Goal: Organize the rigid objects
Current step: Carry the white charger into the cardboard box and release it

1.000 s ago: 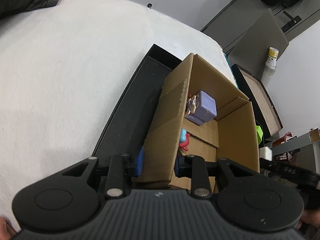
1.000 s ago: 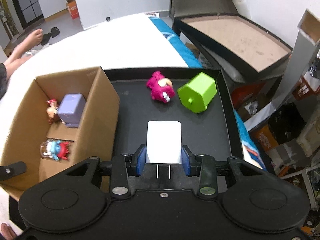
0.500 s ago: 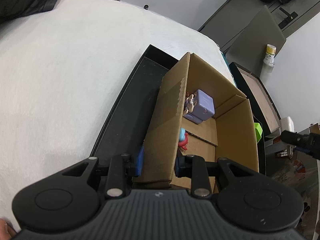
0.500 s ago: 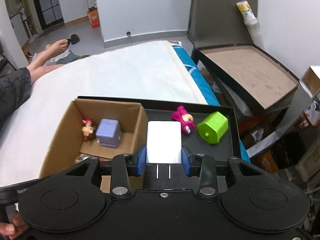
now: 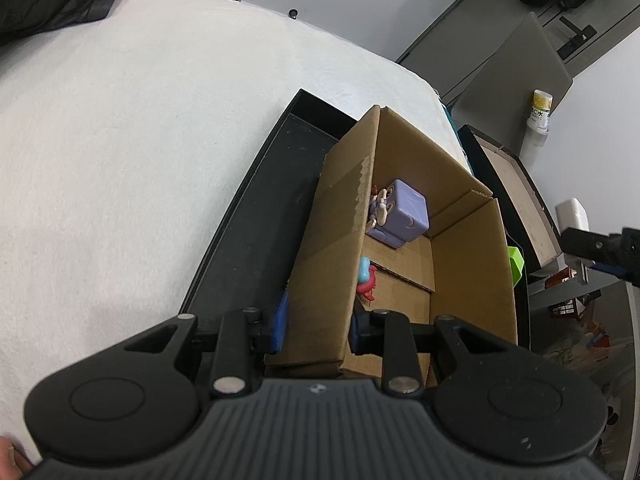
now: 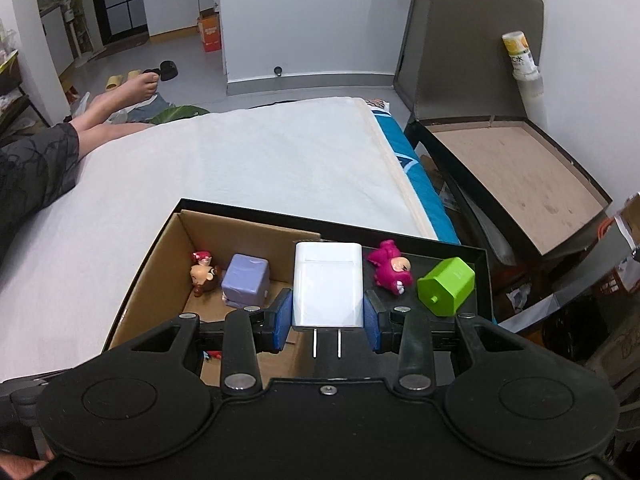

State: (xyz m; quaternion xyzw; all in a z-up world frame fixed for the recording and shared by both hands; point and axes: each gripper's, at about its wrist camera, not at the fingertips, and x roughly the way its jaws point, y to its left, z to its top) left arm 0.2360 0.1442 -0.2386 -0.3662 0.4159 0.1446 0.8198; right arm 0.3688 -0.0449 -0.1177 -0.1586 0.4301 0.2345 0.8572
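Since 1 s ago the right gripper (image 6: 328,316) has been lifting w/ the white charger (image 6: 328,284) and swinging toward the cardboard box (image 6: 160,264); the tray w/ its toys is now sitting lower & further off in the right wrist view, and the charger is overlapping the box's right wall. Left gripper (image 5: 316,326) hasn't shifted.

Right gripper is clenching the white charger by its flat sides between the blue pads (image 6: 282,320), prongs pointing back at the camera; charger is hanging in the air, clear of the black tray (image 6: 482,280).

Left gripper is pinching the near-left wall of the cardboard box, one pad (image 5: 280,322) outside, the other inside.

Box is sitting on the tray's left part. Inside it: purple cube (image 6: 244,280) at the far end, small brown figurine (image 6: 202,274) touching its left side, red-blue figurine (image 5: 366,280) nearer the left gripper.

On the tray right of the box: magenta bear toy (image 6: 390,270) lying down, green hexagonal block (image 6: 446,286) just beside it, tilted.

Tray is resting on a white bed (image 6: 260,160). A person's legs (image 6: 116,108) are showing at the far left.
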